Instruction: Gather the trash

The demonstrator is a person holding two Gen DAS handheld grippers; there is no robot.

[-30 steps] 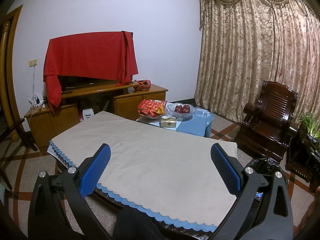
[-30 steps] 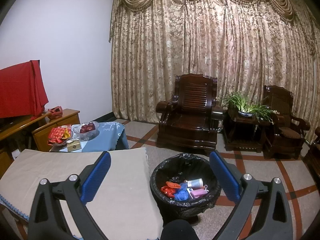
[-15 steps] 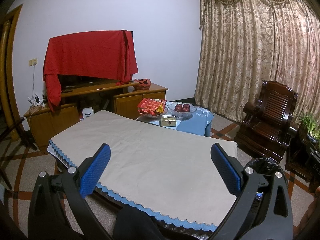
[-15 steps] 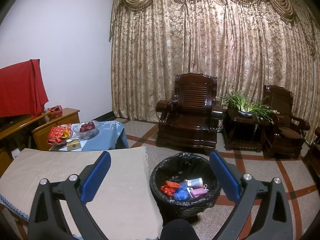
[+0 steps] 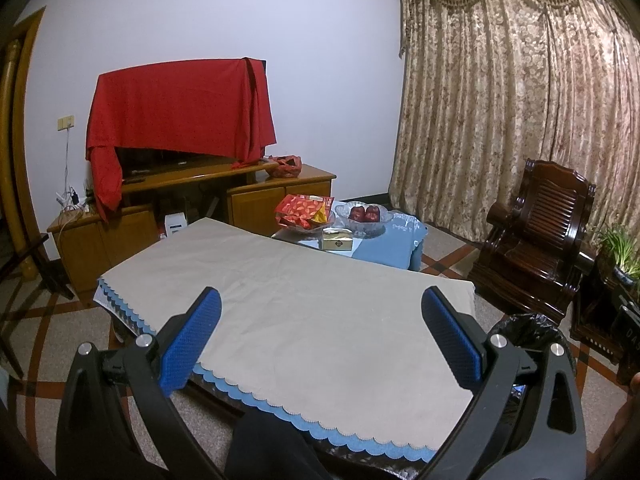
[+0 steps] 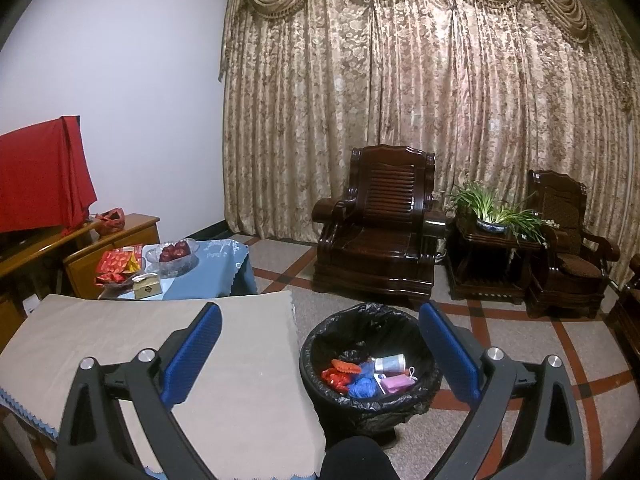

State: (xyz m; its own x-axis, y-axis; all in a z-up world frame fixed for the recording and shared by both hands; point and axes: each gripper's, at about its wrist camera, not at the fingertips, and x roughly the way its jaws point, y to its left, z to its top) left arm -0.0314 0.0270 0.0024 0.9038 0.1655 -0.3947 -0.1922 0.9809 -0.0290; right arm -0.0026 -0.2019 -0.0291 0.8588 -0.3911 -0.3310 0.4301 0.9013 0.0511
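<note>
A round bin with a black liner [image 6: 370, 364] stands on the floor right of the table; its edge shows in the left wrist view [image 5: 528, 330]. Inside lie red, orange, blue, pink and white wrappers [image 6: 368, 374]. A low table with a beige cloth [image 5: 292, 308] bears no trash; it also shows in the right wrist view [image 6: 120, 344]. My left gripper [image 5: 320, 336] is open and empty above the table's near edge. My right gripper [image 6: 320, 354] is open and empty, above the table's right end and the bin.
A smaller table with a blue cloth [image 5: 394, 240] holds red snack packets [image 5: 306, 210], a glass bowl of red fruit [image 5: 364, 216] and a gold box [image 5: 338, 239]. A wooden TV cabinet [image 5: 168, 208], dark armchairs [image 6: 376, 236] and a plant stand [image 6: 496, 248] line the walls.
Both views have shifted very slightly; both grippers stay open and empty. Nothing else has moved.
</note>
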